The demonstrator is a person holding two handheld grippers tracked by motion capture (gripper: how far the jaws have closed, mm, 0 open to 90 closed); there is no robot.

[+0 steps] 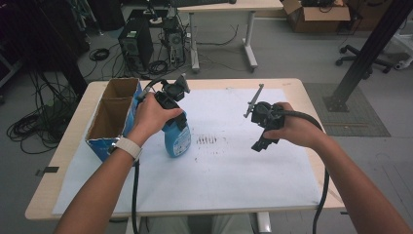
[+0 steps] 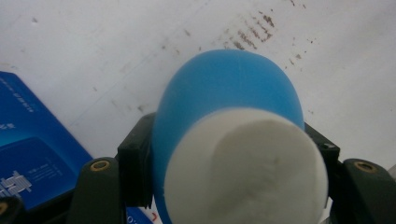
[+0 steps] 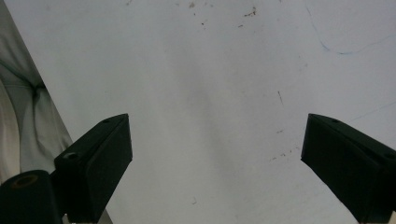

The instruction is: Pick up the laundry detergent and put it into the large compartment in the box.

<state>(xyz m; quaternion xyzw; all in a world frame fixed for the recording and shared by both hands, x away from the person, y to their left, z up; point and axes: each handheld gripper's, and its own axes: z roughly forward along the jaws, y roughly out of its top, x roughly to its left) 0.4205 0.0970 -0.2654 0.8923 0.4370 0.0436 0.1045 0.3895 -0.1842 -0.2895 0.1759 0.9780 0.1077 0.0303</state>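
A blue plastic bottle (image 1: 177,140) with a white cap (image 2: 245,172) stands on the white paper (image 1: 234,170), just right of the box. My left gripper (image 1: 179,120) is shut on the bottle's upper part. In the left gripper view the black jaws press both sides of the bottle (image 2: 224,88), with the left gripper (image 2: 229,158) looking down over the cap. My right gripper (image 1: 260,145) hovers over the paper at centre right, apart from the bottle. Seen in its own view, the right gripper (image 3: 215,158) is wide open, with bare paper (image 3: 210,84) between the jaws.
An open cardboard box (image 1: 111,118) with blue sides and two compartments stands at the table's left edge, close beside the bottle; its blue wall (image 2: 28,149) is near the left jaw. Dark smudges (image 1: 207,140) mark the paper. The person's clothing (image 3: 18,116) lies past the paper's edge.
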